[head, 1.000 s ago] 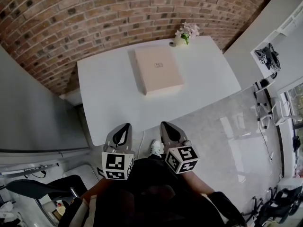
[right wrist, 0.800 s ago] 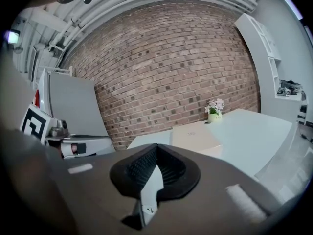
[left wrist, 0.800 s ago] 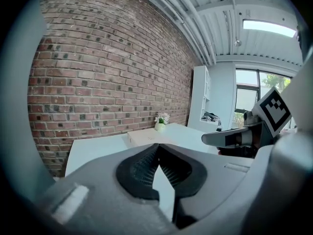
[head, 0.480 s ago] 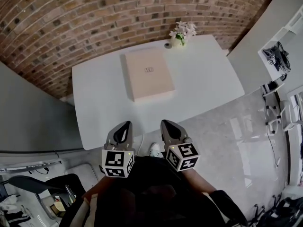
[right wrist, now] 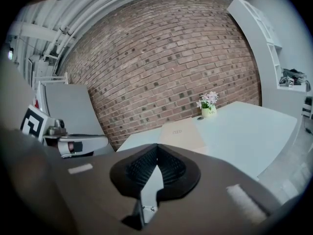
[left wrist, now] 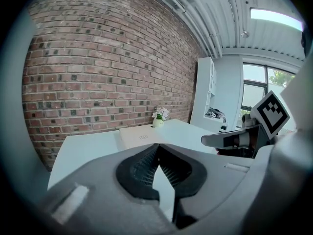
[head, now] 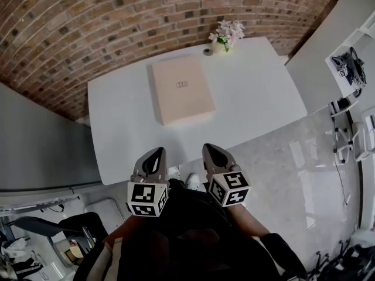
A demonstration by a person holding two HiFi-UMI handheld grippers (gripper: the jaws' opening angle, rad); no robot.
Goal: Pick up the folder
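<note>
Fingers (head: pixel 142 168) of left gripper (head: pixel 157 151) and right gripper (head: pixel 208 147) closed; folder (head: pixel 180 89) well ahead.

**Pale folder on white, red brick behind**

The folder (head: pixel 180 90) is a pale pinkish beige, plain but for a small grey mark at its middle. The table (head: pixel 258 104) under it is plain white. At the table's far edge, the flowers (head: pixel 228 33) are pale pink and white with green leaves, in a cream vase (head: pixel 219 47). The wall (head: pixel 88 28) is red-brown brick with pale mortar lines and scattered darker bricks. The floor (head: pixel 287 163) is light grey with a faint marbled sheen. The left gripper (head: pixel 157 152) and right gripper (head: pixel 210 149) are grey with black ribbed pads (left wrist: pixel 145 165). Each gripper's cube (head: pixel 146 199) carries black-and-white square markers. The person's clothing (head: pixel 187 233) is black, and the shoes (head: pixel 193 182) are white.
</note>
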